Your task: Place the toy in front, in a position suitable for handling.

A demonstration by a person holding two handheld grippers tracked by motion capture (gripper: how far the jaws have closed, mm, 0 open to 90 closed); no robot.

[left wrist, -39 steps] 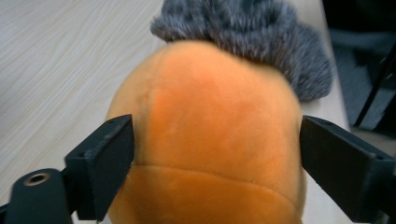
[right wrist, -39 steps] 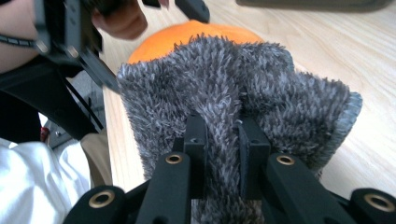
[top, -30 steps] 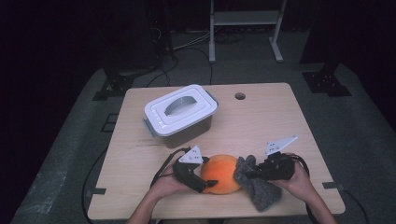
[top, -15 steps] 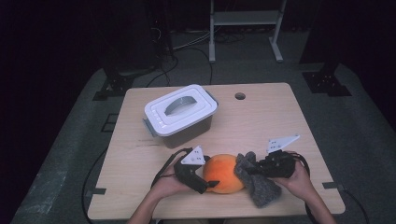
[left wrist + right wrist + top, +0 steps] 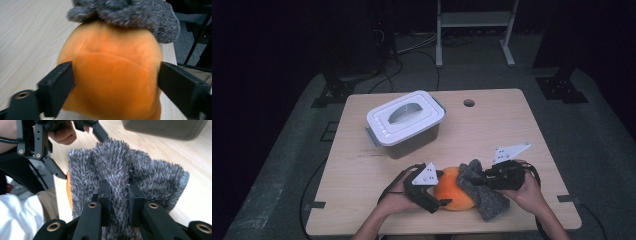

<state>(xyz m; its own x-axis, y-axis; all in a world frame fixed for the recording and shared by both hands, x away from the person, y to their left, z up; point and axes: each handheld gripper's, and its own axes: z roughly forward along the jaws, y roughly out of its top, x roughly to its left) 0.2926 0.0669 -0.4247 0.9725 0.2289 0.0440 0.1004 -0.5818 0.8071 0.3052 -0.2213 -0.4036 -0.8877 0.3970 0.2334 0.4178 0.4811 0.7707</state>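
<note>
An orange plush ball (image 5: pixel 451 192) rests on the table near its front edge. My left gripper (image 5: pixel 443 189) has it between its jaws. The jaws have just been opening a little, and in the left gripper view (image 5: pixel 115 72) the pads still sit against both flanks of the orange ball (image 5: pixel 112 75). A grey fuzzy cloth (image 5: pixel 484 200) lies over the ball's right side and top. My right gripper (image 5: pixel 474 181) is shut on a fold of that cloth (image 5: pixel 117 170), with its jaws (image 5: pixel 119 187) pinched close together.
A grey storage box with a white lid (image 5: pixel 404 120) stands at the back left of the wooden table (image 5: pixel 492 130). A small round hole (image 5: pixel 469 103) is near the far edge. Cables trail off the front.
</note>
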